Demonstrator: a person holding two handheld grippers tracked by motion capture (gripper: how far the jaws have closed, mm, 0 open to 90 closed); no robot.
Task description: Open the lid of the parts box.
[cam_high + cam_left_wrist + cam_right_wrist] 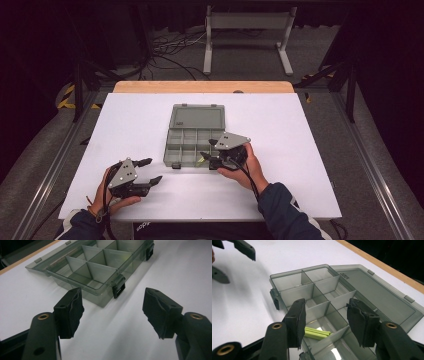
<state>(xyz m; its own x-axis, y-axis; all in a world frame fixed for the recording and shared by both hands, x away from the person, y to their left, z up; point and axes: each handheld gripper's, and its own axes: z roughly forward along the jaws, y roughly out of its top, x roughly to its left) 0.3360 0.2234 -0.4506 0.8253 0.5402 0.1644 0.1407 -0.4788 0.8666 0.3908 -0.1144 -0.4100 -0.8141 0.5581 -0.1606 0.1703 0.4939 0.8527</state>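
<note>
Down at the lower left of the high view we have our left gripper [150,171] parked on the white surface [300,165], fingers spread with nothing between them. In the left gripper view those fingers [71,312] frame bare surface, and the box's black latch [118,289] sits just beyond them.

Moving in, our right gripper [206,156] hangs over the near right corner of the organiser box [192,145], right of centre. In the right gripper view its fingers [298,320] stand apart above the compartments, gripping nothing. Below and between them lie the green strips [317,332], flat on the floor of a near compartment, close to a divider.

To do this well, we'd say come straight down into that one compartment, keep both fingers clear of the dividers, and pinch across the strips' narrow side so they lift together. They look thin and light, so a slow close should stop them skating away.

Farther back the box lid [196,116] lies open flat toward the far edge. Beyond it runs a wooden strip [202,86] along the back of the surface, then grey floor with loose cables [170,47] and a white frame stand [248,35] in a dark room.
</note>
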